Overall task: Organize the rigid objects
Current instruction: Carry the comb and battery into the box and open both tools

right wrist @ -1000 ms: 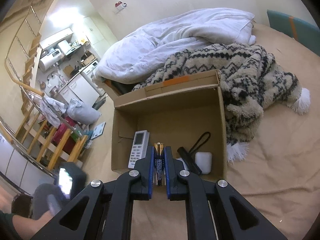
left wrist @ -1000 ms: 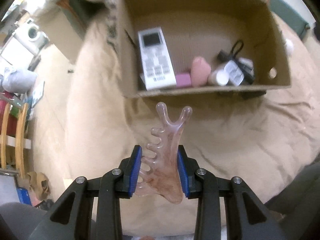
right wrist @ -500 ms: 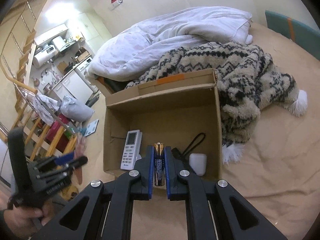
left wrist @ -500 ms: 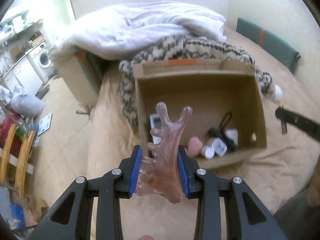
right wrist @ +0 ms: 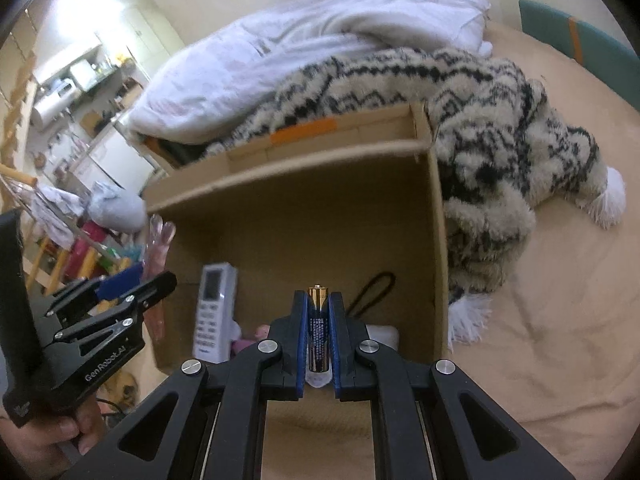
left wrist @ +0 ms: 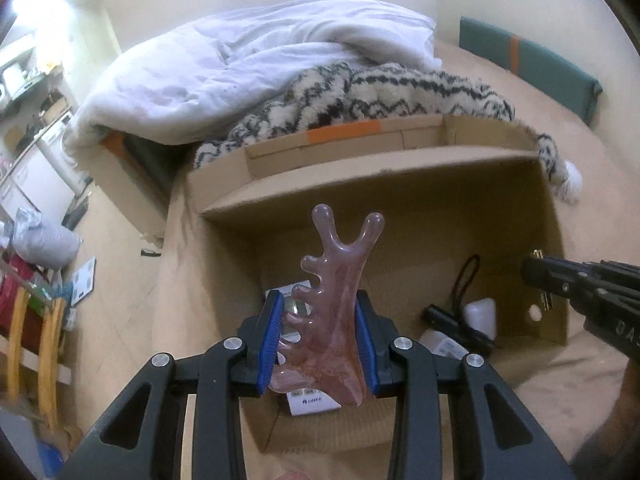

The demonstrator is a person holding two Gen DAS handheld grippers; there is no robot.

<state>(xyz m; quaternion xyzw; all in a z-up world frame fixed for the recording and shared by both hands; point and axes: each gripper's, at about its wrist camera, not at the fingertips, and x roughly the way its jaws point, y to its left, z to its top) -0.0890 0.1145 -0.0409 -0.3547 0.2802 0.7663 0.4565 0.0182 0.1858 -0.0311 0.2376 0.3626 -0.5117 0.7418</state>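
Note:
My left gripper [left wrist: 318, 336] is shut on a pink translucent massage comb [left wrist: 334, 300] and holds it over the near left part of an open cardboard box [left wrist: 360, 164]. My right gripper [right wrist: 318, 336] is shut on a black and gold battery [right wrist: 318, 330], upright over the box's [right wrist: 288, 160] near edge. The left gripper [right wrist: 120, 304] with the comb [right wrist: 158, 248] shows at the left of the right wrist view. The right gripper [left wrist: 560, 276] shows at the right of the left wrist view. In the box lie a white remote [right wrist: 214, 312], a black strap item [left wrist: 456, 316] and a white case [left wrist: 480, 314].
The box stands on a beige bedsheet [right wrist: 560, 320]. A black-and-white patterned blanket [right wrist: 480, 128] and a white duvet [left wrist: 248, 68] lie behind and right of it. The bed's left edge drops to a floor with furniture and a wooden rack [left wrist: 36, 340].
My left gripper rose and moved forward with the comb, now over the box's near edge. My right gripper moved closer to the box with the battery.

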